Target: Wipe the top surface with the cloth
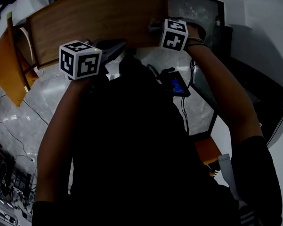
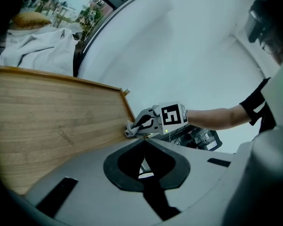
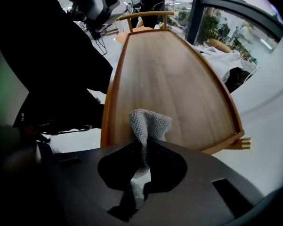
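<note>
Head cam: steeply down over torso, bench point(image 1: 94, 22) far. Left cam: low, close, faces right across bench to right hand-held gripper point(image 2: 135, 127). Right cam: close, along bench lengthwise. All share bench top.

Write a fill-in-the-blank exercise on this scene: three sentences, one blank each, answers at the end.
1. The right hand-held gripper is shut on a grey ____.
2. The top surface has a raised rim and is made of ____.
3. The left hand-held gripper has its jaws together and holds ____.

Missing words: cloth; wood; nothing.
</note>
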`<state>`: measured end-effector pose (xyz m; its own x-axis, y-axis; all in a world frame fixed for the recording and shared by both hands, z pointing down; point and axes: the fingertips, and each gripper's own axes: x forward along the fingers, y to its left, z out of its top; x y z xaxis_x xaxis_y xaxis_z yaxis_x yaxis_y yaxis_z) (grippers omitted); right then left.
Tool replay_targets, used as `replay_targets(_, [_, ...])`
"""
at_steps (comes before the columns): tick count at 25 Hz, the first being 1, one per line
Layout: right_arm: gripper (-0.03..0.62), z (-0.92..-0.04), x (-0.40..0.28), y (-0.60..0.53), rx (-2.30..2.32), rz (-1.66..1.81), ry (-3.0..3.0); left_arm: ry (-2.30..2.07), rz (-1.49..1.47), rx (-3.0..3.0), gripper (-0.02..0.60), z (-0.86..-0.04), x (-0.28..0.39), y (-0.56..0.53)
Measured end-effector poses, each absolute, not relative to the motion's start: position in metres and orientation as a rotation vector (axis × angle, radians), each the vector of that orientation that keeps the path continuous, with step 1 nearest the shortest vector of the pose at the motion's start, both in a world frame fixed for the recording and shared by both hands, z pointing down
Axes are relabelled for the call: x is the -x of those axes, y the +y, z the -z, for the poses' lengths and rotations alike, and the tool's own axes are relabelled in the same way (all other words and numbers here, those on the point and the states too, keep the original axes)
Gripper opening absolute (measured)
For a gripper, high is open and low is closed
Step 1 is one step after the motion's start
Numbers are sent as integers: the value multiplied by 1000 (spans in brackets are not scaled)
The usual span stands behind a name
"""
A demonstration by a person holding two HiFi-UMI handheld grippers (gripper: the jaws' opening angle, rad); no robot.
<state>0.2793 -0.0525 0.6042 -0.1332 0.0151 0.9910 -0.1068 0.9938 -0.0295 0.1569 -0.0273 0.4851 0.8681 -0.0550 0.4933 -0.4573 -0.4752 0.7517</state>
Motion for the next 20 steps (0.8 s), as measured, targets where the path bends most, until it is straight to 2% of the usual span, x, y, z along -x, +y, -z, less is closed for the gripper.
replay_targets(7, [35, -613, -282, -2, 146, -230, -1603, -383, -467, -2064, 12, -479, -159, -20])
replay_targets(15, [35, -613, -301, -11, 202, -249, -1498, -501, -416, -2060, 12, -467, -123, -13])
replay_targets(20, [35, -559, -243, -31, -84, -478, -1865, -534, -330, -2133, 12, -449, -82, -5])
